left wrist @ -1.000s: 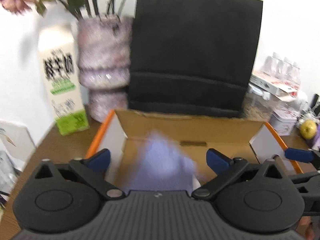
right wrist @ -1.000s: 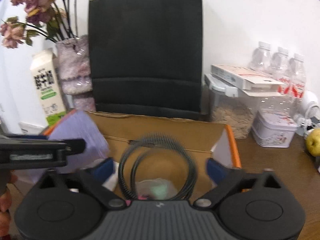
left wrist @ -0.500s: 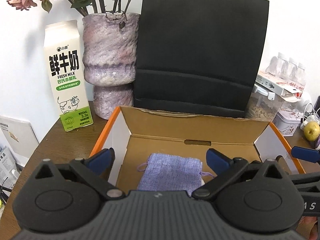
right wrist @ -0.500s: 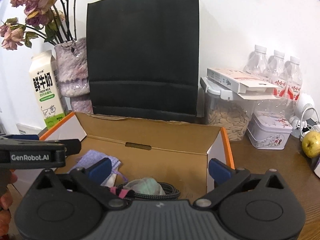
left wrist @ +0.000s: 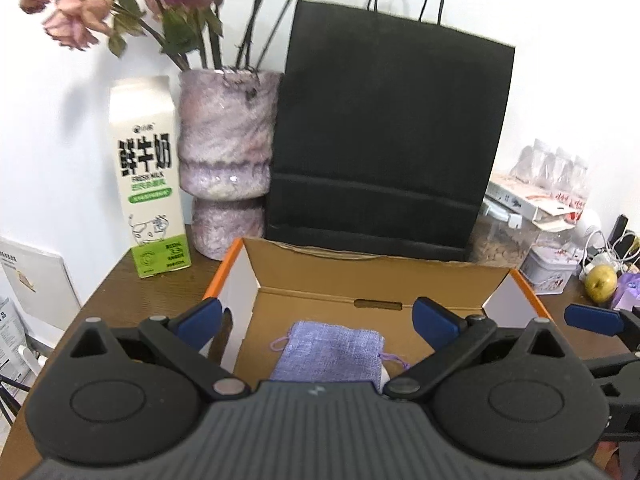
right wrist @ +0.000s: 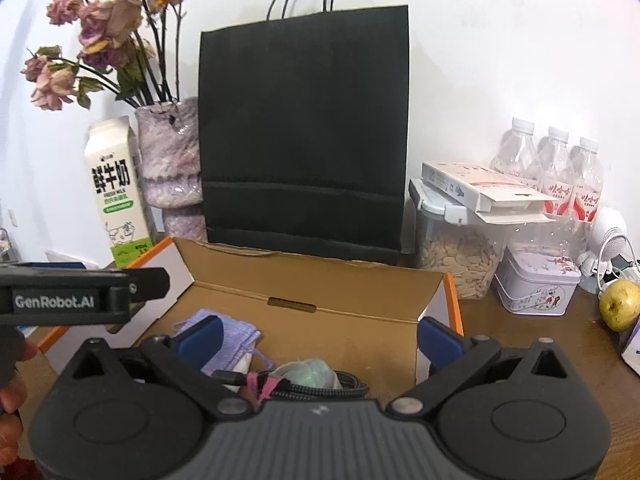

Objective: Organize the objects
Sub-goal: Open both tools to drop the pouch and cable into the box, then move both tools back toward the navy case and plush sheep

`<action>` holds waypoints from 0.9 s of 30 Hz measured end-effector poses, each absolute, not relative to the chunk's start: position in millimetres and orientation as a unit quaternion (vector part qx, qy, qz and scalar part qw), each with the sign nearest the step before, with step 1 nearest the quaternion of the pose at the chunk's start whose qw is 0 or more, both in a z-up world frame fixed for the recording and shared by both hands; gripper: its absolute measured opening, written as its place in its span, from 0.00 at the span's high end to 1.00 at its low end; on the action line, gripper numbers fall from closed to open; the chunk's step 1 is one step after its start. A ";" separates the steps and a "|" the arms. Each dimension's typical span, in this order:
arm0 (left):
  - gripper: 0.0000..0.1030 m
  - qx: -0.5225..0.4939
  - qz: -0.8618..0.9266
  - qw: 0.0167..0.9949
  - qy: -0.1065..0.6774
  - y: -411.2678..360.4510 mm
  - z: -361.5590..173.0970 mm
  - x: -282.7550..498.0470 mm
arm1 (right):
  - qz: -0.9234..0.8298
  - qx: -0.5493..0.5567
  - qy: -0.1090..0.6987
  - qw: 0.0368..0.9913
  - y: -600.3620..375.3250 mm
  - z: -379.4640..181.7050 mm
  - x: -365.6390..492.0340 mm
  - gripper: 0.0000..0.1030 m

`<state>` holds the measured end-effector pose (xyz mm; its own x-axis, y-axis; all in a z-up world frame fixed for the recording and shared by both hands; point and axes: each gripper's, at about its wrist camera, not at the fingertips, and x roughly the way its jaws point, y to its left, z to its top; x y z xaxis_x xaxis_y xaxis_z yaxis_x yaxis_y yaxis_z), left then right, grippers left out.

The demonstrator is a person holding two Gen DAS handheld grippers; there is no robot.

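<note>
Milk carton in white and green (left wrist: pixel 149 200) stands far left, beside a mottled purple ceramic vase (left wrist: pixel 226 152). Left gripper (left wrist: pixel 316 318) hovers spread wide, empty, above the lilac woven drawstring pouch (left wrist: pixel 330 350) lying in the open orange-edged cardboard box (left wrist: pixel 376 276). Right gripper (right wrist: pixel 318 336) likewise gapes empty over a coiled black braided cable (right wrist: pixel 320 388).

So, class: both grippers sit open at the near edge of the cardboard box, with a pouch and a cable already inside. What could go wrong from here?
1. The left gripper and right gripper work close together over the cardboard box; they might collide.
2. The black cable lies at the box's near edge and could snag on a finger.
3. A push on the box could tip the black paper bag right behind it.
</note>
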<state>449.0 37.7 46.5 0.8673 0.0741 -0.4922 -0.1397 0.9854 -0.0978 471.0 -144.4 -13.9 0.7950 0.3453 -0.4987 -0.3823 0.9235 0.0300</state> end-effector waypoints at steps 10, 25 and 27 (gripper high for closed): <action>0.00 -0.072 0.036 0.971 0.227 36.5 66.6 399.9 | 0.205 -0.043 0.225 0.952 -155.2 3.6 433.1 0.00; 0.00 -0.077 0.034 0.972 0.221 34.0 73.1 325.1 | 0.219 -0.045 0.201 0.954 -170.8 14.5 365.8 0.00; 0.00 -0.078 0.035 0.972 0.218 34.5 74.2 315.4 | 0.219 -0.043 0.200 0.954 -174.1 15.4 356.4 0.00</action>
<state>315.4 34.5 74.2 0.9026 0.0335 -0.4293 -0.1013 0.9855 -0.1359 356.4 -174.1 15.4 0.8240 0.4003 -0.4010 -0.4350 0.9004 0.0049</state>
